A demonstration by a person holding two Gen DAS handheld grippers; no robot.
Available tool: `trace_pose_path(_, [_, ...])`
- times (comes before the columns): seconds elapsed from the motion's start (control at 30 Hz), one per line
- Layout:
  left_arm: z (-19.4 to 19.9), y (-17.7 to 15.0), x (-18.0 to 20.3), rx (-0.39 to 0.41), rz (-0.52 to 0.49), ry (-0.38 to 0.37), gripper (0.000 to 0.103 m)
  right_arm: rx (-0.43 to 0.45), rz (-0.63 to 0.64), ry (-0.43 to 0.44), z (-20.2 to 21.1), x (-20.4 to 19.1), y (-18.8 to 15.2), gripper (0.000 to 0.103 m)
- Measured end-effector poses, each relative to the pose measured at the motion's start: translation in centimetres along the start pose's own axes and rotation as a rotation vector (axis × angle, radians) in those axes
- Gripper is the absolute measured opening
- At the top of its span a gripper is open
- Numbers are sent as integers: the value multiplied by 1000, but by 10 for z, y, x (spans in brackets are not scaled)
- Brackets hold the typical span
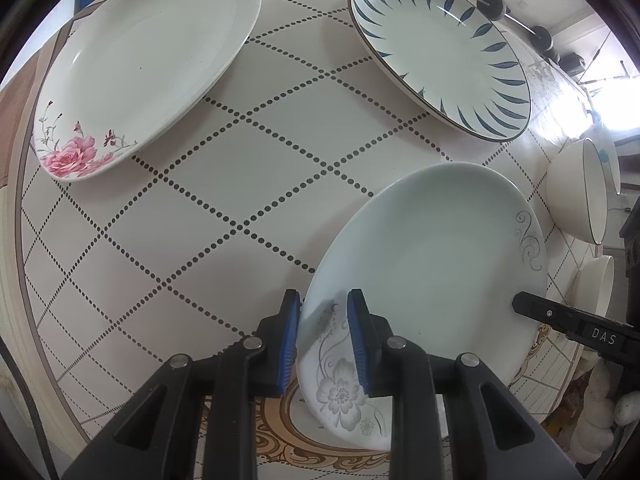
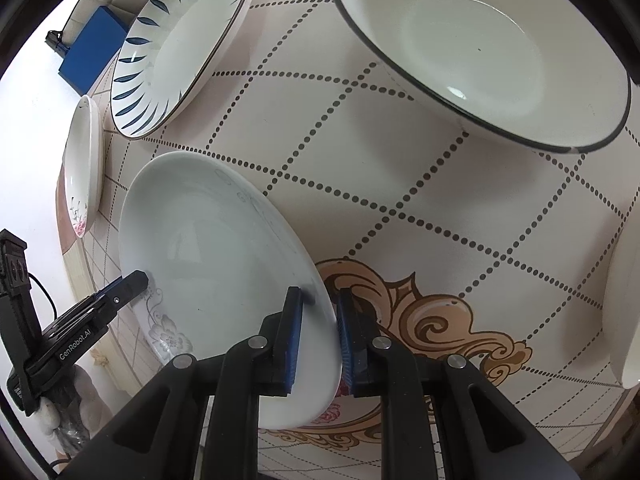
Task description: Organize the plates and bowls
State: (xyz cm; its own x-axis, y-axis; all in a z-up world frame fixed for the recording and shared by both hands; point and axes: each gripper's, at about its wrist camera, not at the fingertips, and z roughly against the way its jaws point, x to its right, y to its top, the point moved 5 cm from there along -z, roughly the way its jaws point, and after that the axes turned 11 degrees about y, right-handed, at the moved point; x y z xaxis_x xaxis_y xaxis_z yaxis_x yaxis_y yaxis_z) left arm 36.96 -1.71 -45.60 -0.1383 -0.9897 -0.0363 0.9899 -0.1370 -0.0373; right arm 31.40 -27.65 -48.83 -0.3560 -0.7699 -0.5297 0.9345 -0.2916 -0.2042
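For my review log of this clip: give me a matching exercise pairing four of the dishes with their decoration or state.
Things:
1. grey-flower plate
2. rose plate
3. leaf plate
4. large bowl

Descriptions:
A. dark blue leaf strokes around the rim
B. thin dark line on the rim, plain inside
C. gripped at its edges by the left gripper and the right gripper
D. pink flower at one edge, lying on the table

Pairs: 1-C, 2-D, 3-A, 4-B

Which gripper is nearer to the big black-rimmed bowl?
Right. The right gripper, astride the grey-flowered plate's rim, faces the black-rimmed bowl just ahead; the left gripper straddles the plate's opposite rim.
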Motion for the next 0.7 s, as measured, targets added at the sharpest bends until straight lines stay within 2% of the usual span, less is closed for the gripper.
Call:
trace_pose_path(0.1, [14, -2, -2, 26, 31, 24, 22, -5, -3, 3, -2, 0, 1, 20])
trace_pose_path(0.2, [42, -5, -2, 98, 33, 66, 22, 9, 16, -14, 2, -1, 1, 20])
trace_pose_path(0.37, [93, -12, -9, 200, 79, 84, 23, 61, 77, -47, 26, -11, -4, 20])
trace_pose_path(0.53, [130, -8, -38, 276, 154, 138, 23, 110, 197, -19, 58, -54, -7, 20])
trace_pose_path(0.63, [136, 0, -65, 275, 214, 124, 26, 120, 280, -5, 68, -92, -3, 21])
trace_pose_path(0.67, [137, 2, -74, 274, 236, 119, 27, 124, 303, 3, 69, -105, -1, 28])
trace_pose_path(0.7, [138, 4, -86, 268, 257, 111, 27, 128, 319, 13, 70, -119, 3, 43])
